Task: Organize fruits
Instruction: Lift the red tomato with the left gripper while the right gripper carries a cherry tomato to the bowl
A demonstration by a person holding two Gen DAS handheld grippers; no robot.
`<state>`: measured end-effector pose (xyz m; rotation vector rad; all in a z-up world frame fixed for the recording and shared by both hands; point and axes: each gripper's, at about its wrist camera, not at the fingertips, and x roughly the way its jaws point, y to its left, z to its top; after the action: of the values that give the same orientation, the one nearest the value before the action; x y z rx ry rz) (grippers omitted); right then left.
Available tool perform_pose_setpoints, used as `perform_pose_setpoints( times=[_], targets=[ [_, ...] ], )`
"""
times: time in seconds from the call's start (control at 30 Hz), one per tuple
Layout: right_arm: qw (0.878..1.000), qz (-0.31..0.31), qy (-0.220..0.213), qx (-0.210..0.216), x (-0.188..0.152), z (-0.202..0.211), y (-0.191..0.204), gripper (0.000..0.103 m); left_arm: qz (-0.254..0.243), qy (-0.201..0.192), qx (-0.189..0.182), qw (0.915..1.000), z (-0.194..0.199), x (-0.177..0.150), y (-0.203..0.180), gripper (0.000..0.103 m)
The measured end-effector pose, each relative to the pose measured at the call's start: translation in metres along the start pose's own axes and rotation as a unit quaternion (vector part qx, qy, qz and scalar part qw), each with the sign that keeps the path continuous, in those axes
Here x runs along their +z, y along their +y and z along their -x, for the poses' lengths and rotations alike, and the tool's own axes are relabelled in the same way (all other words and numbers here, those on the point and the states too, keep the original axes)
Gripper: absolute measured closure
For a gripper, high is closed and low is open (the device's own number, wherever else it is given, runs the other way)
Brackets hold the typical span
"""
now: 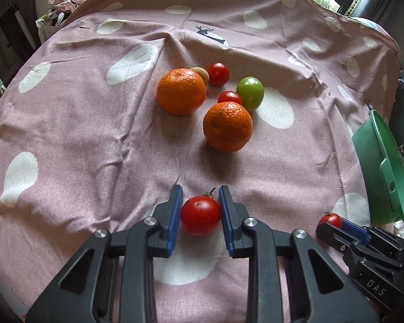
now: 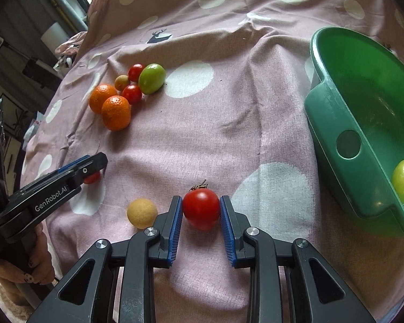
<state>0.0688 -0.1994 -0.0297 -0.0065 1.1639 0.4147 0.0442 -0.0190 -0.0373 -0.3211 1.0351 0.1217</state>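
- A red tomato [image 1: 200,215] is seen between the blue pads of the left tool [image 1: 200,211]; both pads lie against its sides, so the tool is closed on it, at 6 o'clock in the left wrist view.
- A second tomato [image 2: 201,209], with a dry stem on top, is gripped in the same way by the right tool [image 2: 200,211], at 6 o'clock in the right wrist view.
- Whether either tomato is lifted off the cloth [image 1: 80,134] cannot be told.
- The surface is covered by a pink cloth with white spots; what lies under it is hidden.
- In the left view, a cluster of fruit is found just above centre: two oranges [image 1: 181,91], two small tomatoes [image 1: 217,74], a green fruit [image 1: 250,93] and a small tan fruit [image 1: 200,74], most of them touching or just beside one another.
- In the right view the same cluster is placed at 10 o'clock, well apart from both tools.
- A pale yellow ball [image 2: 142,213] is seen just beside the right tool, at its 9 o'clock.
- A green bowl [image 2: 334,123] is set at 3 o'clock in the right view, with one yellow-green fruit [image 2: 403,181] inside, near its lower edge.
- The bowl is seen at the 3 o'clock edge of the left view.
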Motion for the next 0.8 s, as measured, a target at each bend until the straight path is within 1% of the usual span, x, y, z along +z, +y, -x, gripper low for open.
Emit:
perform_pose_setpoints(
  times=[0.17, 0.43, 0.8],
  targets=[
    [1.0, -0.008, -0.008, 0.004, 0.002, 0.004, -0.005, 0.073, -0.006, -0.012, -0.004, 0.9999, 0.008, -0.004, -0.007, 0.076],
    [1.0, -0.015, -0.021, 0.01, 0.004, 0.009, -0.008, 0.073, -0.004, -0.035, -0.036, 0.9987, 0.029, -0.009, -0.012, 0.076],
    [0.998, -0.013, -0.054, 0.021, 0.007, 0.019, -0.005, 0.073, -0.01, -0.057, -0.058, 0.9966, 0.049, -0.016, -0.018, 0.076]
  ],
)
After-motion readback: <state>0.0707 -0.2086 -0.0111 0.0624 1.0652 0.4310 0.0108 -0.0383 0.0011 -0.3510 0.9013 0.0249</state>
